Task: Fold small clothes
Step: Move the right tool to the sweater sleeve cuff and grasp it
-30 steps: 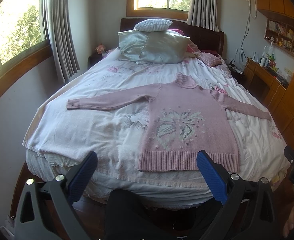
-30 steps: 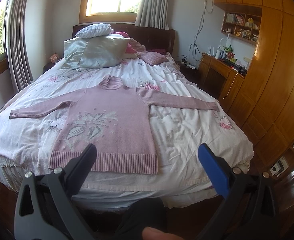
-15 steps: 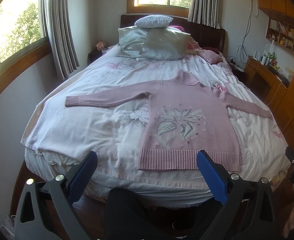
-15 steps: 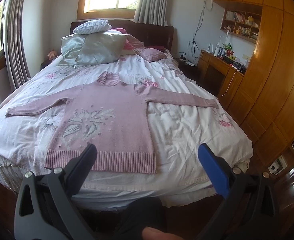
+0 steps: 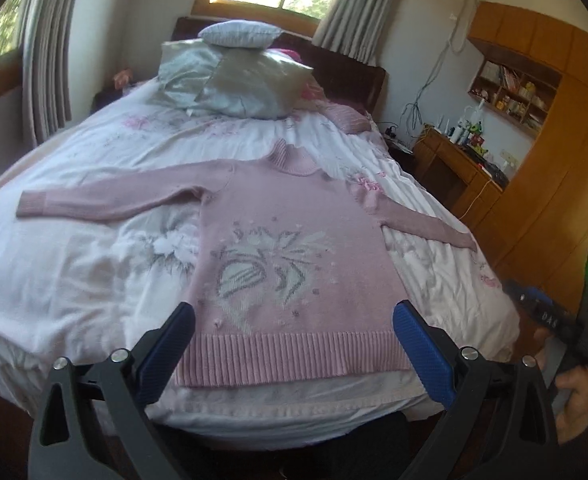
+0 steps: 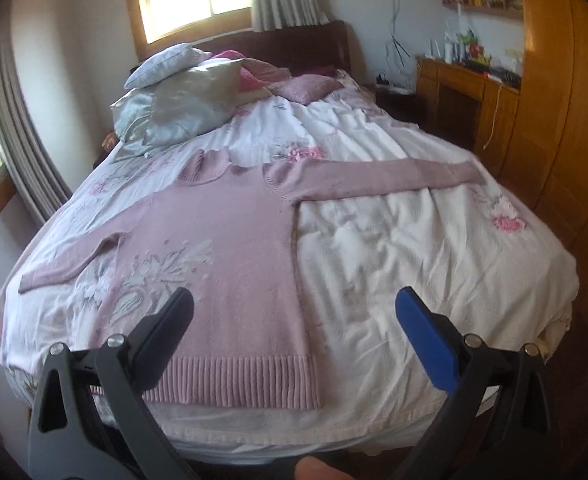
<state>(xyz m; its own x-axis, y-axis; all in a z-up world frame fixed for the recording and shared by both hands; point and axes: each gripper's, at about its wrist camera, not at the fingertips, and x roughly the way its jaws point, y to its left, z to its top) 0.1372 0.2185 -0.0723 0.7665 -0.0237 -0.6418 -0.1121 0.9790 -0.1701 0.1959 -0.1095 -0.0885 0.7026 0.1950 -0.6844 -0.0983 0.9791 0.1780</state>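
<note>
A pink knitted sweater (image 5: 294, 248) with a pale flower motif lies flat, front up, on the bed, both sleeves spread out sideways and its ribbed hem (image 5: 289, 356) toward me. My left gripper (image 5: 291, 316) hangs open just above the hem, nothing between its fingers. In the right wrist view the same sweater (image 6: 229, 248) fills the left half, its right sleeve (image 6: 374, 180) stretched across the bedding. My right gripper (image 6: 294, 308) is open over the sweater's right side edge and the bare sheet, holding nothing.
The bed (image 5: 73, 264) has a white floral cover and several pillows (image 5: 233, 80) at the headboard. A wooden desk (image 6: 466, 84) and wardrobe (image 6: 566, 120) stand to the right, curtains (image 5: 45, 60) and windows to the left. A hand (image 5: 574, 384) holds the other gripper at right.
Both grippers have moved forward and closer to the bed, over the sweater's hem. The right view has tilted and swung rightward. Both stay open; the sweater has not moved.
</note>
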